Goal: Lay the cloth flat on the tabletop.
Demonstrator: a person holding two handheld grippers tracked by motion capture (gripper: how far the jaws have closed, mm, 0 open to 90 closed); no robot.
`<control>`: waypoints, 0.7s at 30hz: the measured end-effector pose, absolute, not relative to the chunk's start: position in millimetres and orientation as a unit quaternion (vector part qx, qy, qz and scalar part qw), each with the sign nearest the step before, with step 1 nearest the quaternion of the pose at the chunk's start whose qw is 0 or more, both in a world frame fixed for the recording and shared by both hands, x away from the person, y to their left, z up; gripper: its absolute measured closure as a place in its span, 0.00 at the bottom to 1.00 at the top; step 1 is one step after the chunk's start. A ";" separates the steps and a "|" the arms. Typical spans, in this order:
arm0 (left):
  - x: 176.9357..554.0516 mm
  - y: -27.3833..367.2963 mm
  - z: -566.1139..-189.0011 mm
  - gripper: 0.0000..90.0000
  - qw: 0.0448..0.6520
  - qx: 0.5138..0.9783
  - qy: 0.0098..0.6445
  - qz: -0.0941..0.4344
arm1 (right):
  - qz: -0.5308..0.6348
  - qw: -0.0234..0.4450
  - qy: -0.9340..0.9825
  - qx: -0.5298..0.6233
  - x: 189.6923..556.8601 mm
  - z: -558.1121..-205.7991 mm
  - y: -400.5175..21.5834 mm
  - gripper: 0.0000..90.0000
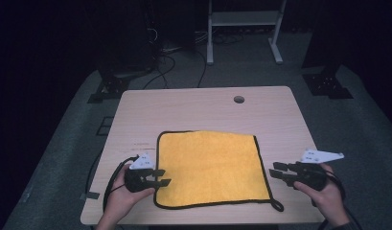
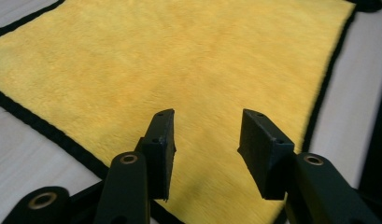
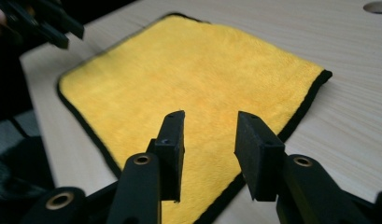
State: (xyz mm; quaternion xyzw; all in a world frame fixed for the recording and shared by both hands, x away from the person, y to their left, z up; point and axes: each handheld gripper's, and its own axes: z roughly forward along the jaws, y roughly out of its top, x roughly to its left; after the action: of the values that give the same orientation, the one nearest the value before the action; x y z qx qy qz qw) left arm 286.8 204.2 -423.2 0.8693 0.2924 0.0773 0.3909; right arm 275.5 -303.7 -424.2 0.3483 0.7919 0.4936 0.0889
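1. The left gripper (image 1: 160,178) sits at the cloth's seven o'clock edge, jaws apart with nothing between them.
2. The right gripper (image 1: 276,171) sits just off the cloth's four o'clock edge, jaws apart and bare.
3. The yellow cloth (image 1: 210,167) lies flat on the table (image 1: 193,108), toward its near edge.
4. A round hole (image 1: 238,99) sits in the table at the cloth's one o'clock.
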 end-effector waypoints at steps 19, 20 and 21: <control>351.7 175.3 -463.1 0.67 0.322 0.882 0.323 0.115 | 0.361 0.106 0.871 0.318 341.2 -473.2 -237.7 0.75; 351.7 175.3 -463.1 0.68 0.322 0.882 0.323 0.115 | 0.361 0.106 0.871 0.318 341.2 -473.2 -237.7 0.75; 352.3 176.6 -462.5 0.72 0.320 0.884 0.321 0.115 | 0.354 0.102 0.872 0.321 340.3 -471.7 -238.3 0.86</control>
State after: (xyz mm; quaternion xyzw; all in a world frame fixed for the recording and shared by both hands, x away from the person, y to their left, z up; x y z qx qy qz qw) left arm 352.3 176.6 -462.5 0.8841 0.3208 0.1149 0.3196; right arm 340.3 -238.3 -471.7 0.3211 0.8722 0.3545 0.1021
